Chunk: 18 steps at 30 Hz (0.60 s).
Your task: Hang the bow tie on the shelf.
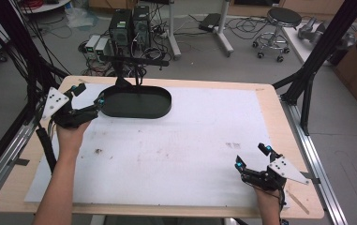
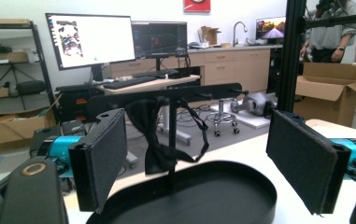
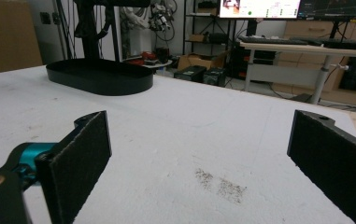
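Black oval tray (image 1: 136,108) at the table's far left, from which a post with a crossbar rises; a black bow tie (image 2: 154,140) is hung from it. Left gripper (image 1: 88,96) beside the tray rim, jaws spread, nothing held. Right gripper (image 1: 252,156) at near right, jaws spread.

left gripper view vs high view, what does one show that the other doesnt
Left gripper view: a black bow tie hanging on the stand's bar, seen between the open pads of the left gripper.

High view: the whole white mat, both forearms, and the right gripper, open near the mat's right corner.

Both: the black oval tray with its upright stand, just ahead of the left gripper.
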### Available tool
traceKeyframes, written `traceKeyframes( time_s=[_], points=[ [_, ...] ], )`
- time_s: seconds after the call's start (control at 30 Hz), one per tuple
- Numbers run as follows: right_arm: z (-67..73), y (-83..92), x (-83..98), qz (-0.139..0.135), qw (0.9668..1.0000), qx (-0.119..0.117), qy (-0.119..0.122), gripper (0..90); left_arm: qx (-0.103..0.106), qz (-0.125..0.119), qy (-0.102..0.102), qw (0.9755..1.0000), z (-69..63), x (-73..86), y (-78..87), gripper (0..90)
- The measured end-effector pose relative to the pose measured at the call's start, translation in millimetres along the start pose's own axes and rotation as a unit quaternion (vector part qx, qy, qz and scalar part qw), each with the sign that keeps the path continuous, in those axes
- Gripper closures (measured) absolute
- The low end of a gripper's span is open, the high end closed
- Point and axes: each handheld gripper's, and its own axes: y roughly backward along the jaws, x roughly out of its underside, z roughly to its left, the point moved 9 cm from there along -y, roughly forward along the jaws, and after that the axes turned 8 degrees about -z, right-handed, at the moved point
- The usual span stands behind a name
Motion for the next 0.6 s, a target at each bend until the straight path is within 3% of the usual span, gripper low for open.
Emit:
traceKeyframes(
  time_s=[0.2,0.23,0.27,0.6],
  points=[
    [-4.7,5.0,-0.5,-0.005,0.9999,0.007,-0.008,5.3,-0.014,0.004,0.004,0.9999,1.0,2.7,36.5,21.1],
    [-5.8,5.6,-0.7,-0.006,0.9999,0.009,-0.008,5.3,-0.016,0.005,0.004,0.9998,1.0,4.5,49.7,21.1],
    [-5.8,5.6,-0.7,-0.006,0.9999,0.009,-0.008,5.3,-0.016,0.005,0.004,0.9998,1.0,4.5,49.7,21.0],
    [-11.0,8.7,0.4,-0.011,0.9997,0.018,-0.013,5.3,-0.037,0.024,0.007,0.999,1.6,22.5,113.4,19.7]
  ],
)
